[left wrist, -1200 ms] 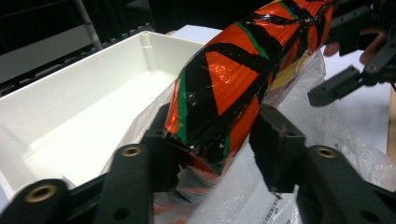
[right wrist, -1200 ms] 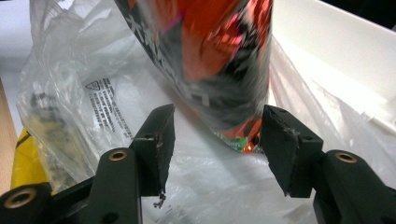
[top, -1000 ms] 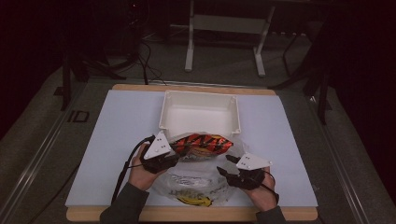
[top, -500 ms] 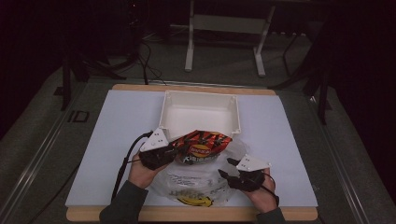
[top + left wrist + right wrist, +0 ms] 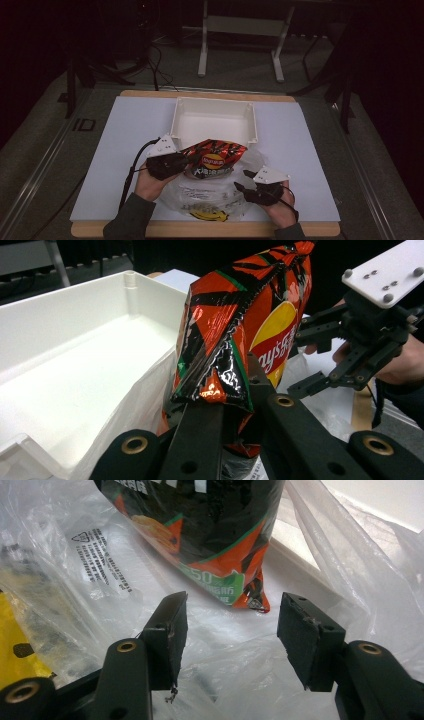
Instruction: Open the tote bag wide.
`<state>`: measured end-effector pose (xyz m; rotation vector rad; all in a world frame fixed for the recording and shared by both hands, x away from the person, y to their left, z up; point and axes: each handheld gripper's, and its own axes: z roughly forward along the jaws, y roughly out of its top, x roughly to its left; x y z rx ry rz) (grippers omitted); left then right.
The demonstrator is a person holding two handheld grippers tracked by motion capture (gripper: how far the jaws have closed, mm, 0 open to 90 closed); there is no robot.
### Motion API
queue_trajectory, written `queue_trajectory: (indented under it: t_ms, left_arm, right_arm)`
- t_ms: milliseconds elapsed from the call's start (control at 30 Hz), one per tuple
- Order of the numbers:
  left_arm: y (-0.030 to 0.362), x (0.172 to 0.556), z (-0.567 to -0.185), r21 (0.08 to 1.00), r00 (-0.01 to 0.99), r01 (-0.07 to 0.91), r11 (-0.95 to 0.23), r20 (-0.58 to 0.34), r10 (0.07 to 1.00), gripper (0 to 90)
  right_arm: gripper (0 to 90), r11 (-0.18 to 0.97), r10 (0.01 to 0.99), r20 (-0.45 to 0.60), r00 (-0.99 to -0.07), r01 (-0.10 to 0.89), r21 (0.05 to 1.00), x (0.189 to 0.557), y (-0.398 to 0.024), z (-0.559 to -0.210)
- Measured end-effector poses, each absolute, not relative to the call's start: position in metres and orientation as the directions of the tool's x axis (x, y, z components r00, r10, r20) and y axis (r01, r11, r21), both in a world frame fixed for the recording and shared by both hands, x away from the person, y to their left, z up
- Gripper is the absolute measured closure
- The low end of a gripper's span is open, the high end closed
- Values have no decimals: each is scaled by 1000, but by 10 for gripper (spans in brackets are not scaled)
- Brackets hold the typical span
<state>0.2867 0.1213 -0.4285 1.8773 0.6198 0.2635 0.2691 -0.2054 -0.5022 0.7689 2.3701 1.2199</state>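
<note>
**Left gripper has clamped the chip bag and tipped it up out of the plastic bag**

Since the earlier frames the left gripper (image 5: 186, 159) has swung in toward the chip bag (image 5: 214, 159) and its jaws have just been closing – they now pinch the crimped end seam of the bag (image 5: 220, 385), which has lifted from lying flat to standing tilted. The right gripper (image 5: 248, 184) has drawn back toward the person and sits lower on the clear plastic bag (image 5: 205, 197).

The chip bag hangs over the mouth of the plastic bag, just in front of the white bin (image 5: 215, 102) and close to its near wall. The right gripper (image 5: 230, 625) has its jaws wide apart, nothing between them, hovering above the crumpled plastic with the chip bag's lower corner (image 5: 250, 597) just ahead.

I judge the chip bag light, air-puffed and slick-skinned, its contents brittle – squeezing the belly would crush them and the foil could slide. The flat sealed seam is the sound place to hold, as the left jaws do; the opposite seam would suit the right gripper. The plastic bag is limp and clingy, likely to drag along
</note>
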Motion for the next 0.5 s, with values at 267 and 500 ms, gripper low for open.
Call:
queue_trajectory:
  t_ms: [267,500]
  left_arm:
    - [121,287,-423,917,844,301,-260,-130,521,892]
    - [122,286,-420,921,846,308,-236,-152,511,892]
  right_arm:
    - [450,473,624,-65,-779,311,824,269,-210,-504]
    - [450,472,627,-61,-776,317,823,269,-211,-505]
